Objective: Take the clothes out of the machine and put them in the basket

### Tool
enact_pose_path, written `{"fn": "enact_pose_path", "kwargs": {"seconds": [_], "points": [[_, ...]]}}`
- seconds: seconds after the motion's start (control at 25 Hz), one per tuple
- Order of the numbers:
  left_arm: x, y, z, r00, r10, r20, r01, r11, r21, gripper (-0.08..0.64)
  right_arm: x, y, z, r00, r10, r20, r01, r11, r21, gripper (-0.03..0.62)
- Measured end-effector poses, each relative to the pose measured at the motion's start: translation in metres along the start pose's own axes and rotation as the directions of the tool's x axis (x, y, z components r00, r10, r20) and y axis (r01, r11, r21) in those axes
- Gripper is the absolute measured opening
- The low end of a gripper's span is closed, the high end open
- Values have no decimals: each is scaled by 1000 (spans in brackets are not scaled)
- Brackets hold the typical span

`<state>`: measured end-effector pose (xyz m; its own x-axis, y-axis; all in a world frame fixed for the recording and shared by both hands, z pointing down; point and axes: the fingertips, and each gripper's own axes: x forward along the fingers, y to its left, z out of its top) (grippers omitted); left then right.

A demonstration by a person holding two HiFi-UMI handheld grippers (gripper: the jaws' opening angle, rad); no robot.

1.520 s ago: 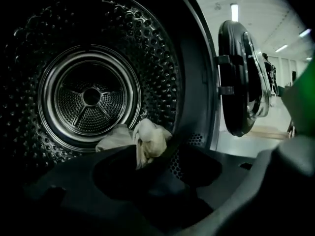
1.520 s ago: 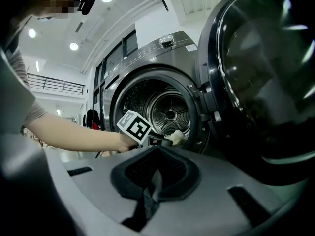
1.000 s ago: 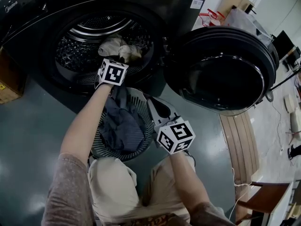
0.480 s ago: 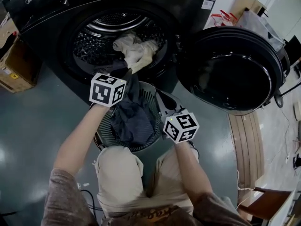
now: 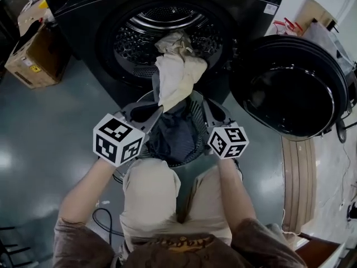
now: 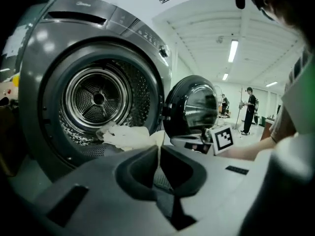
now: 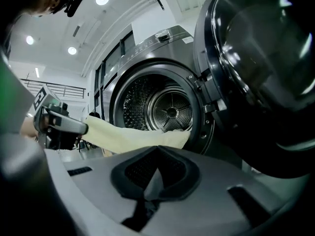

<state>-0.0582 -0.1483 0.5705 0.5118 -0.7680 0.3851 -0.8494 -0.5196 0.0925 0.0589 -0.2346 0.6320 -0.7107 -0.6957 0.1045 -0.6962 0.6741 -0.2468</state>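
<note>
Cream cotton-like garment [image 5: 177,74], one item, soft and crumpled: one end lies bunched on the lip of the perforated steel drum [image 5: 167,29] of the dark front-loading washing machine [image 5: 83,4], the other is drawn out in a taut band over the doorway toward the round grey slatted plastic basket [image 5: 195,145] on the floor just below the opening. Holder: left gripper [image 5: 159,109], jaws clenched on the near end of the garment, a cream sliver showing between the pads in the left gripper view. Right gripper [image 5: 206,101]: jaws pressed together at the tips, lying beside the basket's right rim; whether it nips the rim cannot be told. Basket contents: dark blue-grey clothes [image 5: 173,130], loosely heaped. Round black machine door [image 5: 290,88]: swung fully open to the right, clear of the path. Handling, as judged: light, limp, no stiffness; likely to trail and catch on the door seal, not fragile, not slippery. Best taken by a pinched fold or gathered edge, as now; a second grip mid-length would stop the tail dragging on the floor before it drops into the basket.
</note>
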Motion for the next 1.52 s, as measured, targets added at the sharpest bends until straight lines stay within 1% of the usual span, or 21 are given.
{"fn": "enact_pose_path", "kwargs": {"seconds": [0.16,0.36,0.4,0.48,0.52,0.6,0.72,0.8,0.88,0.92,1.04,1.12,1.2,1.36,1.52], "points": [[-30,-19,-3,1000,-17,-2,17,999,-31,21,-1,1,-1,1000,7,-2,-7,1000,1,-3],[-36,-22,-13,1000,-9,-13,8,999,-47,26,0,7,-1,1000,19,-4,-19,1000,1,-3],[-34,-21,-15,1000,-16,-19,15,998,-55,38,0,9,-1,1000,23,-5,-23,1000,-2,-3],[-30,-18,-19,999,-34,-22,32,996,-77,132,-1,12,0,1000,27,-6,-27,1000,-9,-3],[-28,-15,-20,999,-34,-21,32,996,-83,159,-1,13,0,1000,27,-6,-27,1000,-11,-3],[-19,-2,-21,1000,-15,-23,13,997,-78,185,-2,15,2,1000,26,-5,-26,1000,-13,-3],[11,27,-21,999,27,-32,-29,998,-64,235,-3,18,4,1000,26,-3,-26,1000,-14,-3],[39,49,-18,998,61,-33,-63,997,-49,279,-5,21,4,1000,28,-3,-28,999,-22,-3],[71,70,-11,995,90,-31,-92,995,-43,304,-8,23,5,1000,28,-6,-28,999,-37,-3],[87,82,-7,994,105,-33,-106,994,-38,337,-9,24,6,1000,27,-7,-27,999,-44,-3],[128,117,9,986,155,-62,-154,988,23,397,-13,22,10,1000,12,-3,-12,999,-48,-3],[151,138,17,978,185,-95,-178,981,75,413,-13,19,11,1000,-1,1,1,999,-47,-3],[171,157,17,968,208,-139,-195,976,102,423,-13,16,11,1000,-11,1,11,999,-46,-3],[203,182,3,945,224,-237,-204,973,105,437,-13,11,11,1000,-28,2,28,999,-39,-3],[224,187,-10,941,175,-291,-157,984,82,436,-11,8,11,999,-42,1,42,998,-41,-3]]}}
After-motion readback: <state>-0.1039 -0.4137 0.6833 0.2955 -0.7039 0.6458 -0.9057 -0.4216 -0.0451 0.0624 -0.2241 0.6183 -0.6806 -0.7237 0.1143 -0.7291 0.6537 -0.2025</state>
